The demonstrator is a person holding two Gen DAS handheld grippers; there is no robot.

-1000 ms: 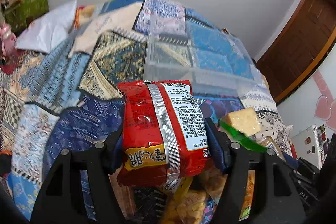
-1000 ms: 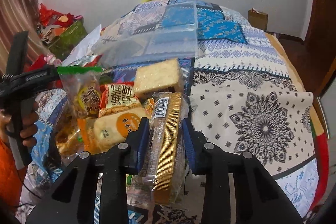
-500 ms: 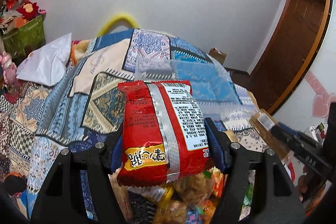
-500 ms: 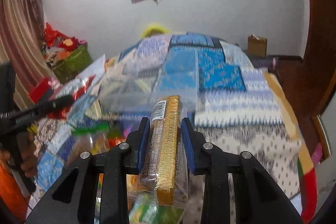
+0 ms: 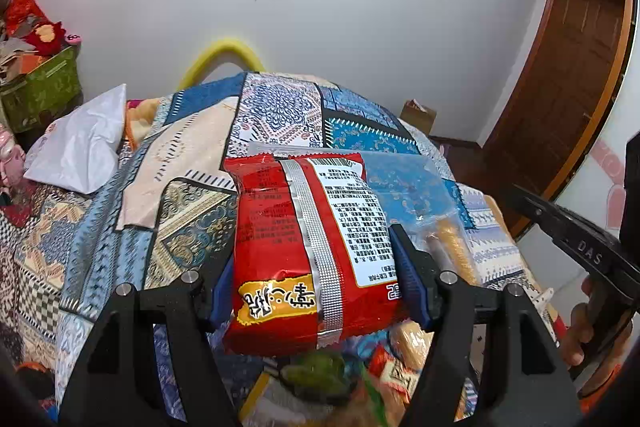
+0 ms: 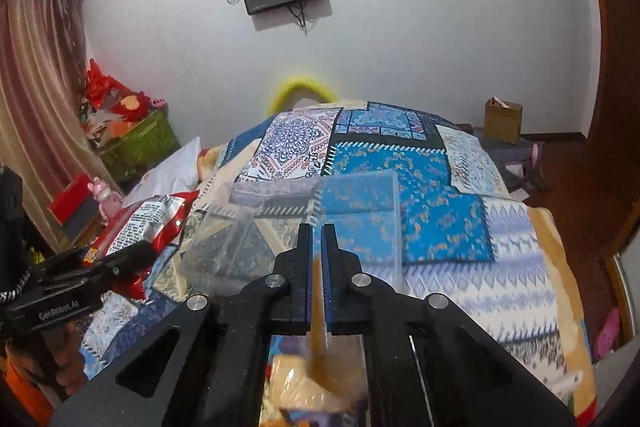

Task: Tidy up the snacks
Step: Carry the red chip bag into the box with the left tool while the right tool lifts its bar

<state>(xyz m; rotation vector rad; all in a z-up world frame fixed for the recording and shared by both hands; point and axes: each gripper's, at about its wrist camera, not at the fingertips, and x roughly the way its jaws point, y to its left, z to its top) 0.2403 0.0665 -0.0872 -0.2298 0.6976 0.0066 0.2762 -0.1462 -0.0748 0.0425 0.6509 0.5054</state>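
- Left gripper point(image 5: 314, 267) is clamped on the red bag point(image 5: 296, 227), gripping it by the sides with the bag upright and off the quilt point(image 6: 500, 267).
- Right gripper point(image 6: 316, 239): the jaws are almost together. The gold packet point(image 5: 450, 247) sits at its tip and is a blur below the jaws in its own view. I can't tell if it's pinched or slipping.
- The clear bin point(image 6: 280, 195) is ahead of both, mid-quilt, open side up.
- My read of the step: carry both to the bin and drop them in.
- Take the red bag in first. Clear the near rim before lowering and release low.
- Recheck the right grip before moving it.
- The grippers are near each other, so stagger them.
- There's room on the quilt right of the bin. The snack pile point(image 5: 320, 375) is below, so don't drag through it.
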